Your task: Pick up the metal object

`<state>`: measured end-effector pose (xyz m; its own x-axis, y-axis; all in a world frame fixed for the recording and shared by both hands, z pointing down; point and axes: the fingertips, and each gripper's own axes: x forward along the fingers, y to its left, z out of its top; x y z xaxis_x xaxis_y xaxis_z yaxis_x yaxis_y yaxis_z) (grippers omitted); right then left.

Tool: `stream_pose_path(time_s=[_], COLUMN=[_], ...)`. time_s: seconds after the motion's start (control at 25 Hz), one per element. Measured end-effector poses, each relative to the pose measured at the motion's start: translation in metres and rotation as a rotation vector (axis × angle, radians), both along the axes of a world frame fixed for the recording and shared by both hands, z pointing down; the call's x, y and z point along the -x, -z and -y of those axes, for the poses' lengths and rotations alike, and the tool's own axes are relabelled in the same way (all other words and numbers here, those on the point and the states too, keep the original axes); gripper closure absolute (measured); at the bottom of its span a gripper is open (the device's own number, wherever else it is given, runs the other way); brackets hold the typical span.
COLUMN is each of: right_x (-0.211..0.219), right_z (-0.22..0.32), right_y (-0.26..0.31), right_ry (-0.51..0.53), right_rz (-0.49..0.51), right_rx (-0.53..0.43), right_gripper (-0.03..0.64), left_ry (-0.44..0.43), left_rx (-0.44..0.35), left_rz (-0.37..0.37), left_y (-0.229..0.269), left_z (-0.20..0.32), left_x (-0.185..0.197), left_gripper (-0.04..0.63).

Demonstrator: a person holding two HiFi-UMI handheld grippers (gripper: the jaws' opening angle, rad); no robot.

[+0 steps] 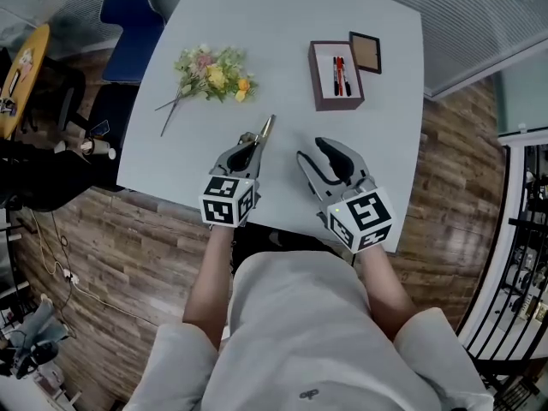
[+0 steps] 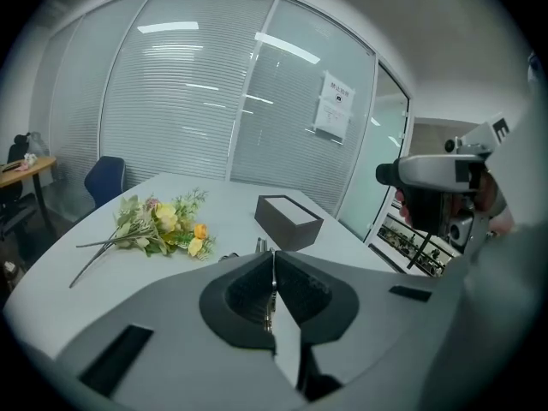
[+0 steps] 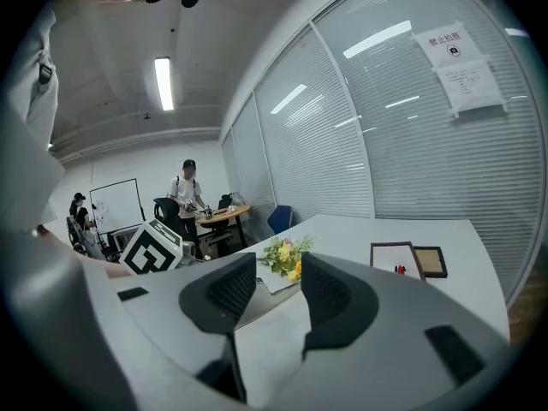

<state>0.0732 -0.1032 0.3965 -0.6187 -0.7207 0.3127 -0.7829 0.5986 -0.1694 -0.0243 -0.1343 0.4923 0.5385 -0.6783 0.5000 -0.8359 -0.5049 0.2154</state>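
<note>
A slim metal object (image 1: 266, 129) sticks out forward from my left gripper (image 1: 253, 140), whose jaws are shut on it over the near part of the white table (image 1: 257, 24). In the left gripper view the metal object (image 2: 271, 282) shows as a thin strip pinched between the dark pads, its tip (image 2: 260, 246) poking past them; my left gripper (image 2: 273, 259) is held a little above the table. My right gripper (image 1: 311, 150) is just to the right, open, with nothing between its jaws. The right gripper view confirms my right gripper (image 3: 278, 268) has a wide empty gap.
A bunch of flowers (image 1: 210, 71) lies at the table's left. A dark box (image 1: 336, 75) with pens and a small frame (image 1: 366, 51) sit at the back right. A blue chair (image 1: 133, 15) stands past the far left corner. People (image 3: 188, 187) are at a desk behind.
</note>
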Motion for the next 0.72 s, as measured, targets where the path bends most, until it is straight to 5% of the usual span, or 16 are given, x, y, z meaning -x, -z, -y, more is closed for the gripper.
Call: stream_pose_path(time_s=[0.72], right_x=[0.019], right_z=[0.013], right_y=[0.024], right_ry=[0.06], right_rz=[0.004], right_rx=[-0.074], right_gripper=[0.454], left_ry=[0.1], left_rx=[-0.211], left_rz=[-0.073], left_y=[0.096], left_z=[0.001], left_x=[0.018], left_gripper=[0.571])
